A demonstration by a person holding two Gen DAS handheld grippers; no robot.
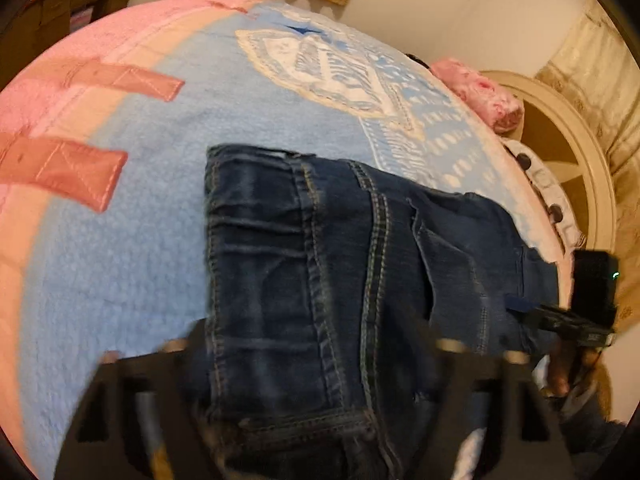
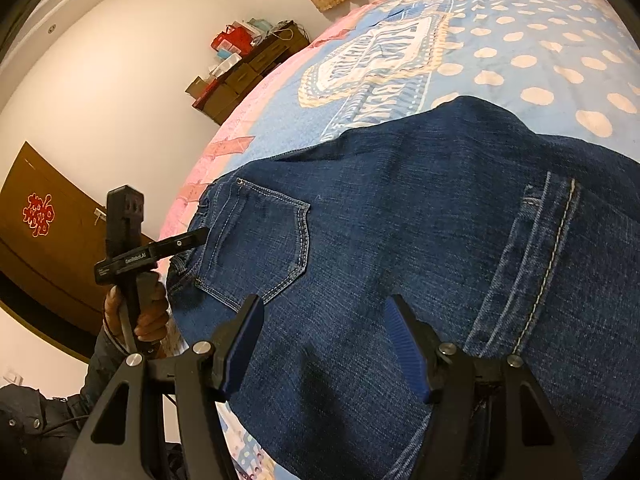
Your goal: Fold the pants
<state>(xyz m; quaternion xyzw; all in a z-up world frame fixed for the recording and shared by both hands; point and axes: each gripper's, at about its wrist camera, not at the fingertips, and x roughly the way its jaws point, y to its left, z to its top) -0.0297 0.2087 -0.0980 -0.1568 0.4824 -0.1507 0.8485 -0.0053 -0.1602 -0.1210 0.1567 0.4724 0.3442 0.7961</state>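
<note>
So, two grippers and one pair of pants (image 2: 400,200) were in view. The dark blue denim pants lay on the bed (image 1: 140,260) at its near edge, folded over on themselves in layers, on top of a light blue blanket with a pink border. One back pocket (image 2: 260,240) faced up in the right wrist view.

Left gripper (image 1: 314,336) was pitched down steeply over the folded stack. Both of its fingers were blurred at the bottom of the left wrist view, with the denim filling the gap between them. I could not tell whether the pads pressed the cloth or only stood on either side of it. From the right wrist view, one of its fingers (image 2: 188,242) reached the edge of the pants near the pocket. One hand (image 2: 148,320) was wrapped around its handle below, with a dark sleeve behind.

Right gripper (image 2: 325,304) was angled down over the seat of the pants. Its two fingers stood well apart, blue pads bare on their inner faces. Denim lay flat below and between them and nothing was pinched.

One pink pillow (image 1: 480,96) sat at the far right edge of the bed. One brown door (image 2: 40,240) with a red ornament stood off the bed to the left.
</note>
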